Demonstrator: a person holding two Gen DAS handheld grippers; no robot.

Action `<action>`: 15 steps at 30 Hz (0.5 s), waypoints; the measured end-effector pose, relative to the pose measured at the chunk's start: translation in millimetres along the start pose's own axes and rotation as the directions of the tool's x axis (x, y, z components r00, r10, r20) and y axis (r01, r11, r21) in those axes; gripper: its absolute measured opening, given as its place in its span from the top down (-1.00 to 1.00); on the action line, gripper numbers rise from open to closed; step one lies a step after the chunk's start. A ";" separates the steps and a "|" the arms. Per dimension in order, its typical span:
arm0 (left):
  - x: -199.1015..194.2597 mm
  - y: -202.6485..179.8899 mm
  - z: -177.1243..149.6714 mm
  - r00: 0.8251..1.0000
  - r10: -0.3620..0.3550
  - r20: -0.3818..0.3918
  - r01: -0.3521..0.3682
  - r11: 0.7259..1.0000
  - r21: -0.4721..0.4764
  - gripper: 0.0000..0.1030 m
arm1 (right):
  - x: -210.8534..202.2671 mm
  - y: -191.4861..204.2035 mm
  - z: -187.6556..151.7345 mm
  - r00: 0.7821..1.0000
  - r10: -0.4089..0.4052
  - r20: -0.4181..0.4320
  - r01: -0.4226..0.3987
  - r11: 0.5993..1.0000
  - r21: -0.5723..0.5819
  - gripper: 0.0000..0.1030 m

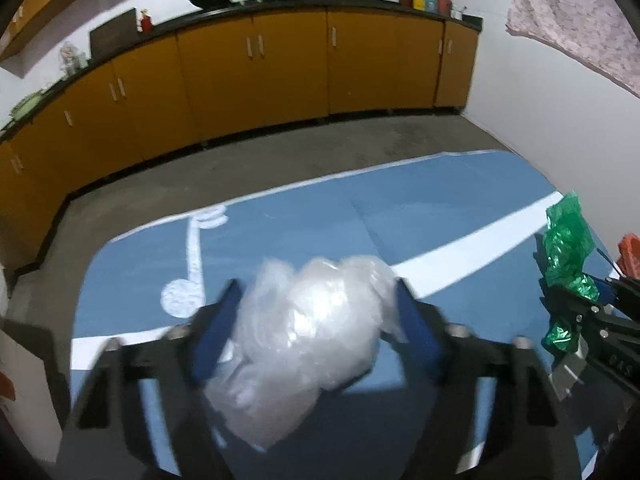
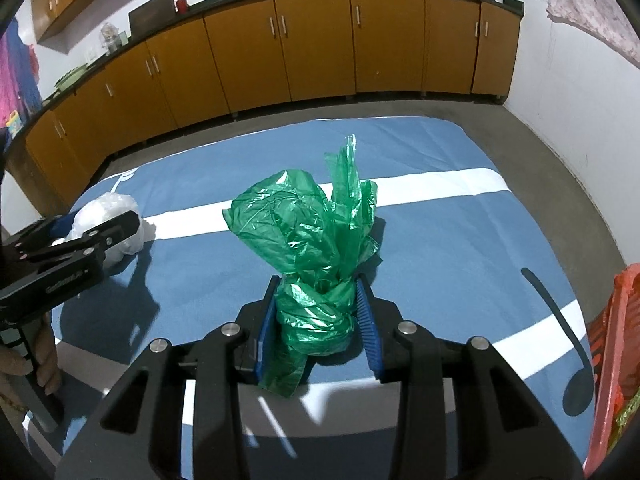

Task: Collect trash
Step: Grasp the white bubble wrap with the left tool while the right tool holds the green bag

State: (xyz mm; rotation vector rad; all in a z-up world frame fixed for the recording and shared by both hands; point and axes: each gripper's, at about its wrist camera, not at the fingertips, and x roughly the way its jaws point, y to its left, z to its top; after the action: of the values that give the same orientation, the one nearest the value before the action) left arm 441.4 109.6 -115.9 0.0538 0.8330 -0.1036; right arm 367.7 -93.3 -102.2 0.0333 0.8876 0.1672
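Note:
My left gripper [image 1: 318,300] is shut on a crumpled clear plastic bag [image 1: 308,344] and holds it above the blue mat [image 1: 420,208]. It also shows at the left of the right wrist view [image 2: 100,236], with the clear bag [image 2: 110,210] between its fingers. My right gripper [image 2: 318,288] is shut on a crumpled green plastic bag [image 2: 308,236], whose top sticks up past the fingertips. The right gripper [image 1: 576,300] and green bag [image 1: 566,240] show at the right edge of the left wrist view.
The blue mat with white stripes [image 2: 440,184] lies on a grey floor [image 1: 280,152]. Orange cabinets [image 2: 312,44] line the far wall. A red-orange bag or basket [image 2: 612,340] stands at the right edge. A white wall [image 2: 580,92] runs along the right.

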 end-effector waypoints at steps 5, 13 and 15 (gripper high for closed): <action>-1.7 -5.7 -4.4 1.000 -0.021 -0.007 0.021 1.000 -0.015 0.15 | -7.8 -3.9 -3.8 1.000 -0.008 0.007 0.008 1.000 0.001 0.29; -36.0 -30.2 -19.5 1.000 -0.019 0.013 0.020 0.999 -0.035 0.24 | -46.1 -31.7 -21.9 1.000 -0.013 0.029 0.011 0.998 0.057 0.31; -50.8 -36.5 -25.0 0.999 -0.026 0.024 0.027 0.999 -0.043 0.24 | -61.6 -40.3 -27.7 0.999 -0.014 0.041 0.011 0.997 0.070 0.31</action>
State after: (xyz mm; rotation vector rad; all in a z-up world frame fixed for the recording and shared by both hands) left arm 385.1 79.1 -95.3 0.0008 0.8127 -0.1109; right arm 313.4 -143.9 -76.2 0.0963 0.8516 0.1232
